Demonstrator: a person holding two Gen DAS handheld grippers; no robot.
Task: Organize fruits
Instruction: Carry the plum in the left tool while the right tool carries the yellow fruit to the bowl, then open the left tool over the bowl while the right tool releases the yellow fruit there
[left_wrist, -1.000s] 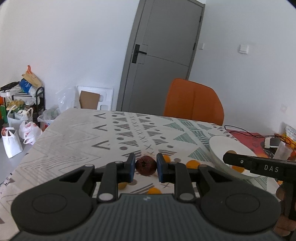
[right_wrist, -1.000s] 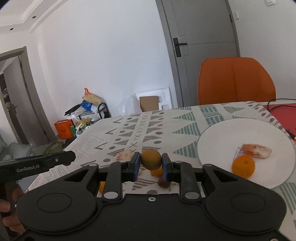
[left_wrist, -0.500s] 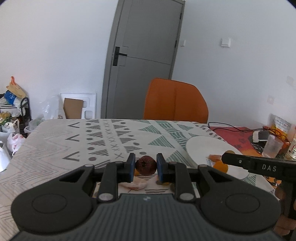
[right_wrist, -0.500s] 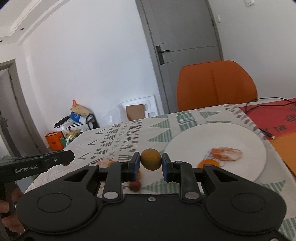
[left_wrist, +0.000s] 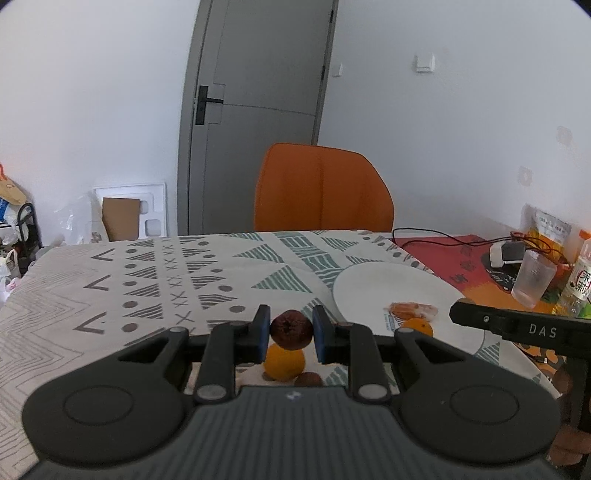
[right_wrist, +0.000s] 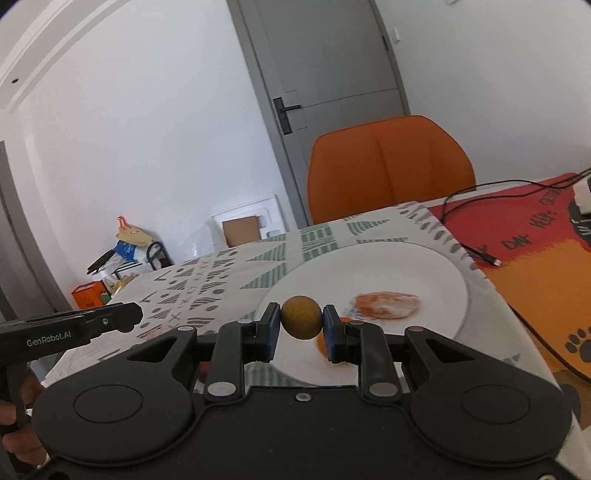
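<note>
My left gripper (left_wrist: 290, 334) is shut on a dark brown wrinkled fruit (left_wrist: 290, 329) and holds it above the patterned tablecloth. An orange (left_wrist: 284, 362) and another brown fruit (left_wrist: 309, 379) lie on the cloth below it. My right gripper (right_wrist: 300, 328) is shut on a round yellow-brown fruit (right_wrist: 301, 322) over the near left edge of the white plate (right_wrist: 424, 266). The plate (left_wrist: 388, 284) holds a wrapped orange-pink item (right_wrist: 386, 305) and an orange (left_wrist: 417, 327), partly hidden behind the right finger in the right wrist view.
An orange chair (left_wrist: 321, 188) stands at the table's far side. A red mat (right_wrist: 535, 236) with a black cable lies right of the plate. A clear cup (left_wrist: 532, 282), a bottle (left_wrist: 580, 280) and a white charger (left_wrist: 506, 254) stand at the far right.
Both grippers have swung right toward the plate with their fruits still held. The right gripper now hangs over the plate's edge; the left is closer to the plate.
</note>
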